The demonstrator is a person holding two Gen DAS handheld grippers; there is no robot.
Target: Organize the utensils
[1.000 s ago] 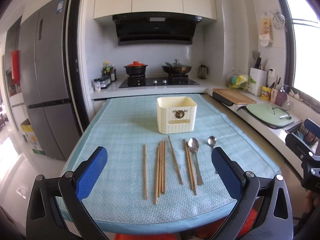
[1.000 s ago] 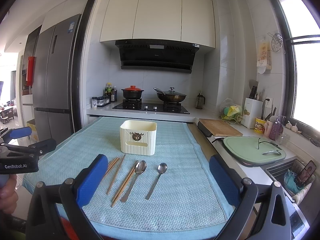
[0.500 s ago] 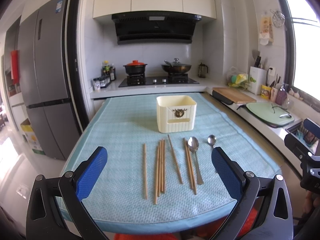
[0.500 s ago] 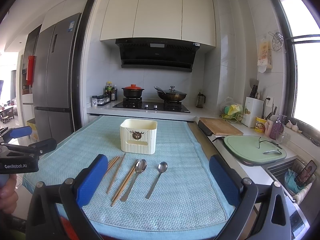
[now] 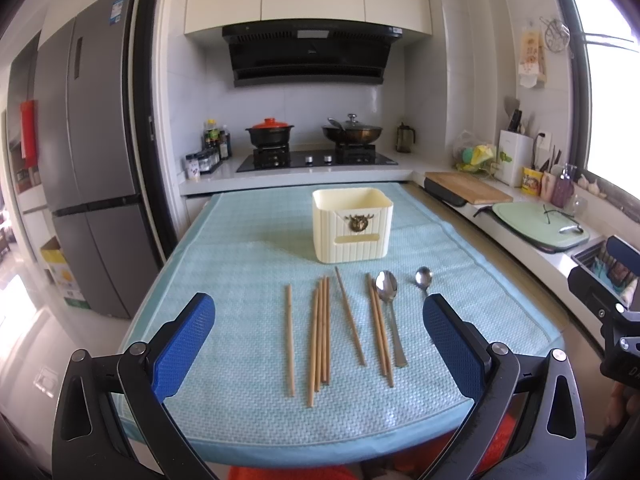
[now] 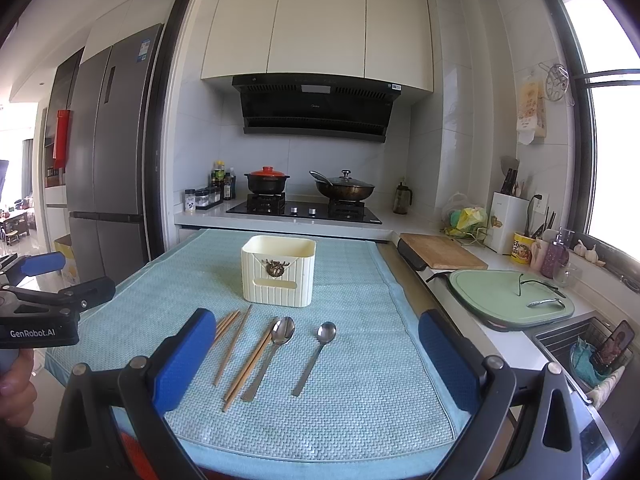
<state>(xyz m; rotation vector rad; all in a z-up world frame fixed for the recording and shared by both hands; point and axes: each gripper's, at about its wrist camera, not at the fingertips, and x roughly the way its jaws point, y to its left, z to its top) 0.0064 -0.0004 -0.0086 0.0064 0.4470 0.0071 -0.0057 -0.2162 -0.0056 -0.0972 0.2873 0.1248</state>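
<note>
A cream ribbed utensil holder (image 5: 353,224) (image 6: 279,270) stands empty on the light blue table mat (image 5: 240,264) (image 6: 360,380). Several wooden chopsticks (image 5: 320,336) (image 6: 232,344) lie in front of it, pointing toward me. Two steel spoons lie to their right, a larger spoon (image 5: 389,312) (image 6: 272,354) beside a chopstick pair and a smaller spoon (image 5: 423,278) (image 6: 316,354). My left gripper (image 5: 318,344) hovers open above the near table edge, over the chopsticks. Held apart over the spoons, my right gripper (image 6: 318,360) is open with nothing in it.
A stove with a red-lidded pot (image 5: 269,131) and a wok (image 5: 352,133) stands behind the table. A wooden cutting board (image 5: 466,188), a green board (image 5: 540,230) and a sink run along the right counter. A grey fridge (image 5: 92,152) stands left.
Both grippers have risen very slightly; the table sits a little lower in view. Nothing on the table has moved.
</note>
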